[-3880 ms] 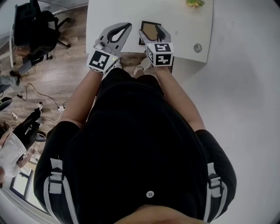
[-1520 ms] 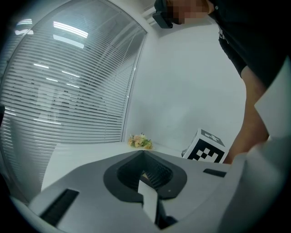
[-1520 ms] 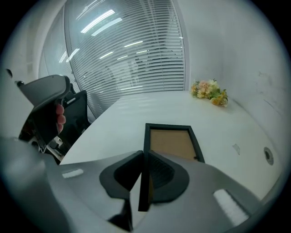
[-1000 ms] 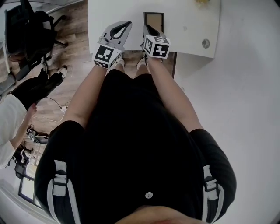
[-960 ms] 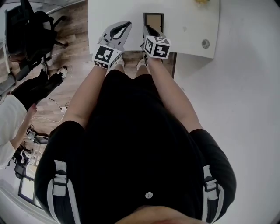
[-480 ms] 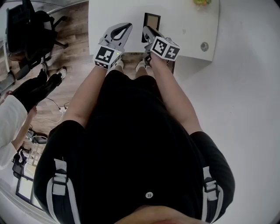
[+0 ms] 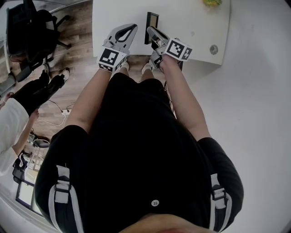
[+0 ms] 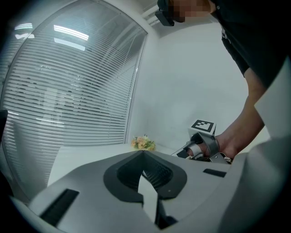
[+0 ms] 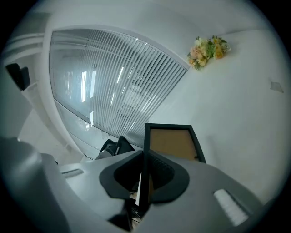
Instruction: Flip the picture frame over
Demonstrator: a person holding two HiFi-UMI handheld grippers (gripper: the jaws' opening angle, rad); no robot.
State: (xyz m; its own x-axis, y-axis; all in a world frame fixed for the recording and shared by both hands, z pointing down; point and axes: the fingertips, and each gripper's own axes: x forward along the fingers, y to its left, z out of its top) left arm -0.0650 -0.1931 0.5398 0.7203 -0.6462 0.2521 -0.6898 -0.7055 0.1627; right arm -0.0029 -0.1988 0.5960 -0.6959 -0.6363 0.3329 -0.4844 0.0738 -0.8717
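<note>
The picture frame (image 7: 151, 26) has a black border and a brown back panel. It is tipped up almost on edge above the white table (image 7: 195, 25). My right gripper (image 7: 153, 32) is shut on its near edge and rolled to the side. In the right gripper view the frame (image 9: 175, 142) rises from between the closed jaws, brown back showing. My left gripper (image 7: 132, 27) rests just left of the frame, shut, with nothing in it. The left gripper view shows its tips (image 8: 143, 153) meeting and the right gripper (image 8: 199, 146) beyond them.
A small bunch of flowers (image 7: 212, 2) lies at the table's far edge. A round disc (image 7: 213, 49) sits near the right corner. A black office chair (image 7: 32, 32) and another person (image 7: 20, 109) are on the wooden floor to the left.
The right gripper has rolled and risen, tipping the frame from lying flat with its back up to standing almost on edge. The left gripper has stayed put.
</note>
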